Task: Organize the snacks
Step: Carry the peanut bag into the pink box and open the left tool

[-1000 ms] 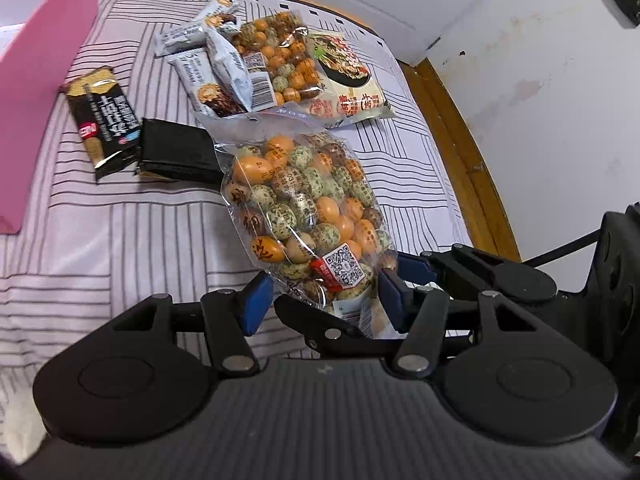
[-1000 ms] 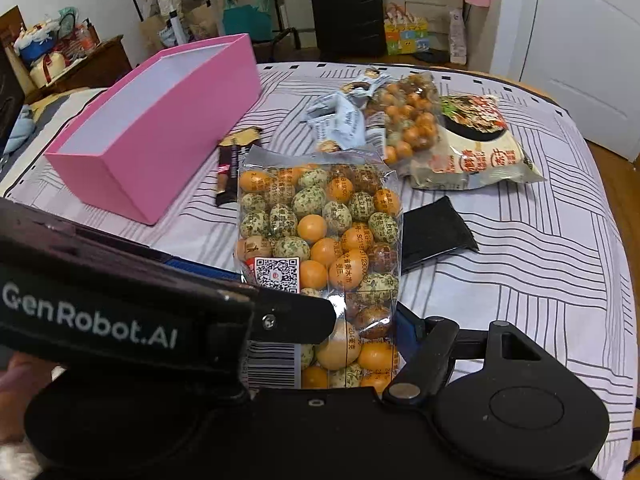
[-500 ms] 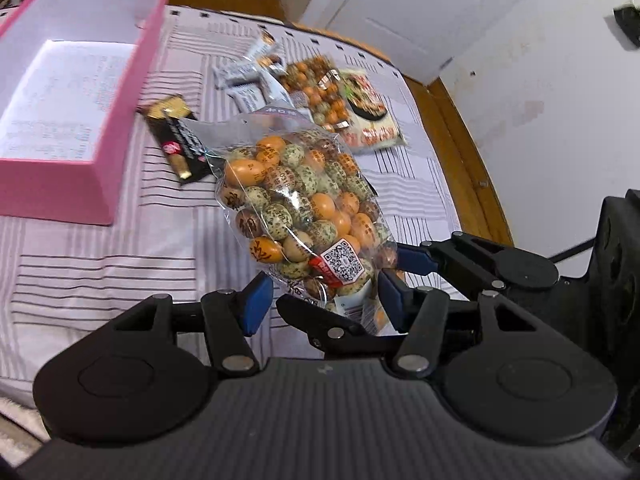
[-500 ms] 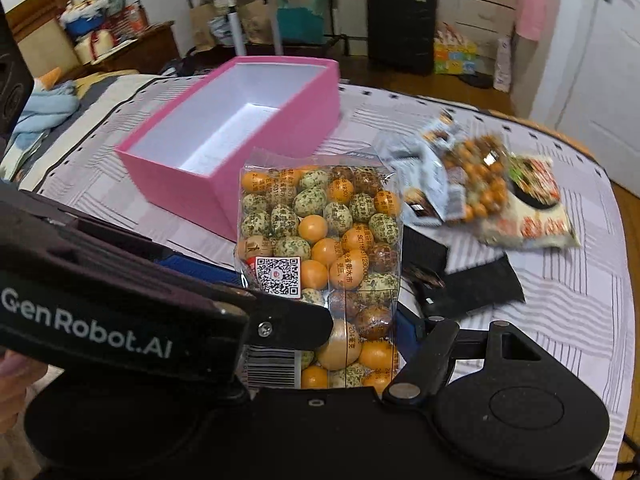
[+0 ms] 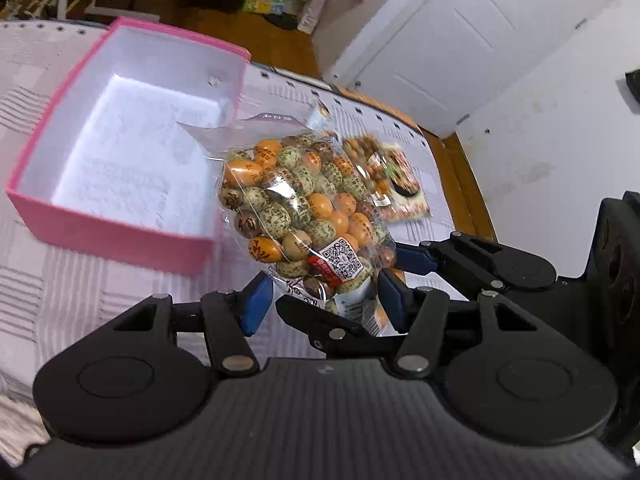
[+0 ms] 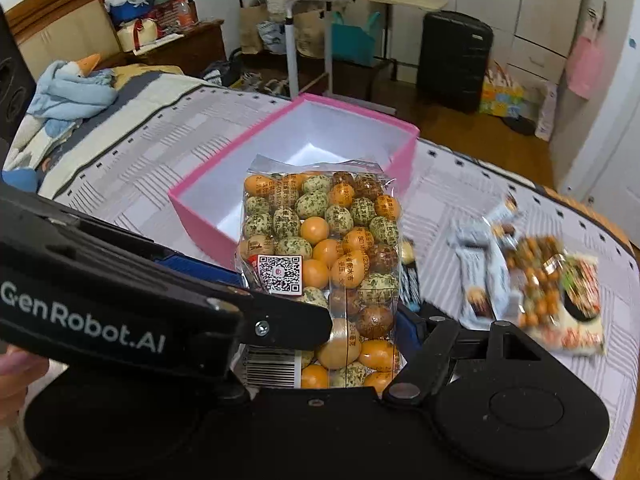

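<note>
A clear bag of orange and green coated nuts (image 5: 304,216) (image 6: 324,240) hangs in the air, gripped by both grippers at its lower end. My left gripper (image 5: 324,300) is shut on the bag's bottom, blue pads on either side. In the right wrist view its black body (image 6: 120,312) crosses the bag from the left. My right gripper (image 6: 328,344) is shut on the same bag; its left finger is hidden. The open pink box (image 5: 120,236) (image 6: 208,224), white inside and empty, lies on the striped bedcover just beyond the bag.
More snack packets (image 5: 392,184) (image 6: 552,292) lie in a heap on the bed to the right, with a dark packet (image 6: 408,280) near the bag. The bed edge and wooden floor (image 5: 468,168) run along the right. A blue blanket (image 6: 72,92) lies far left.
Both grippers have risen with the bag and carried it away from the snack heap toward the pink box, which now sits right behind the bag. Neither grip has changed.
</note>
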Available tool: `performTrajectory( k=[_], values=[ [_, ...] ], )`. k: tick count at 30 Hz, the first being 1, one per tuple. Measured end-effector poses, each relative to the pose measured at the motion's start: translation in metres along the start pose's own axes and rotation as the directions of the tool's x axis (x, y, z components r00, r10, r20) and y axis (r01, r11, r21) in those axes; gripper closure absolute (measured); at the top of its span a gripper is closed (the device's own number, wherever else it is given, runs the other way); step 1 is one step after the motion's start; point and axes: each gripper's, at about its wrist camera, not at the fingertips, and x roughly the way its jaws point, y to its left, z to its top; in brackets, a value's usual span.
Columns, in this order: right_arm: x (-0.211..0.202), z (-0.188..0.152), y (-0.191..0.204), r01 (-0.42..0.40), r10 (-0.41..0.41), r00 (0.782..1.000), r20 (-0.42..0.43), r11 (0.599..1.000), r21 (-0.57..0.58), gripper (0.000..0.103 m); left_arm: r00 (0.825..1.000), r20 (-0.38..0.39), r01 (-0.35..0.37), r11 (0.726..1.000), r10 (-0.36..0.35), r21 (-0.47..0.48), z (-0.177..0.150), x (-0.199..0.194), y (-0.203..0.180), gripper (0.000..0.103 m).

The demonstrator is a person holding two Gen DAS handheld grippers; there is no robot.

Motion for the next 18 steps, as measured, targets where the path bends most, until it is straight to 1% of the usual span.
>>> performTrajectory(
  k=[5,7,10,16,18],
  values=[
    [0.021,0.03,0.01,-0.005,0.005,1.0,0.024,1.0,-0.024,0.025,0.999,0.038,-0.029,0.999,0.03,-0.025,0.026,-0.004,0.022,0.047],
    [0.03,0.039,0.013,-0.007,0.008,1.0,0.03,1.0,-0.03,0.025,0.998,0.045,-0.048,0.999,0.049,-0.025,0.036,-0.002,0.031,0.047],
    [0.046,0.053,0.015,0.0,0.003,0.999,0.052,0.999,-0.046,0.025,0.996,0.059,-0.059,0.998,0.061,-0.022,0.053,0.003,0.046,0.047],
    [0.088,0.082,0.012,-0.024,0.026,0.996,0.08,0.999,-0.028,0.025,0.992,0.094,-0.084,0.995,0.088,-0.048,0.089,0.023,0.081,0.047],
    [0.105,0.092,0.011,-0.032,0.037,0.996,0.08,0.997,-0.065,0.025,0.989,0.1,-0.105,0.992,0.112,-0.073,0.1,0.032,0.093,0.047]
  ],
)
